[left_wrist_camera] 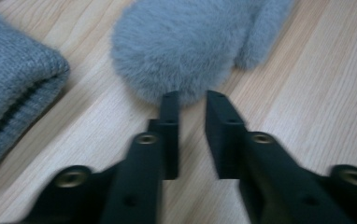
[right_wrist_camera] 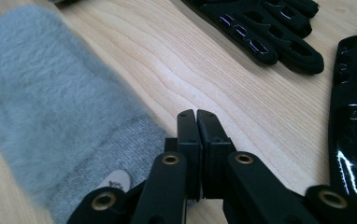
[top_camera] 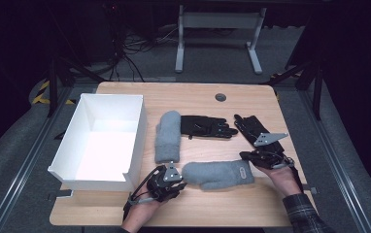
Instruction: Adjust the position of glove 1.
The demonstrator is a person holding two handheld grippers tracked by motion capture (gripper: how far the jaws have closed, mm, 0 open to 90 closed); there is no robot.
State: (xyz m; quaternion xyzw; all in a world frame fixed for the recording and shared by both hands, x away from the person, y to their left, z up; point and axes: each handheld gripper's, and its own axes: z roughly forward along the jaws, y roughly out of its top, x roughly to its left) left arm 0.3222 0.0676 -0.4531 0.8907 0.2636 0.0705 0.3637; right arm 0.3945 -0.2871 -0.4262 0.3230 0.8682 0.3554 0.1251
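Mitten [top_camera: 218, 174] tip touching left gripper [top_camera: 177, 186]

Left hand-held gripper [top_camera: 177, 185] narrowly agape; right hand-held gripper [top_camera: 245, 156] clamped.

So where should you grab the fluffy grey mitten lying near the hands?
Probably by the knit cuff, coming from the right side. The fluffy mitten lies flat with its cuff toward the right gripper; the cuff is thinner and firmer than the rounded tip by the left gripper.
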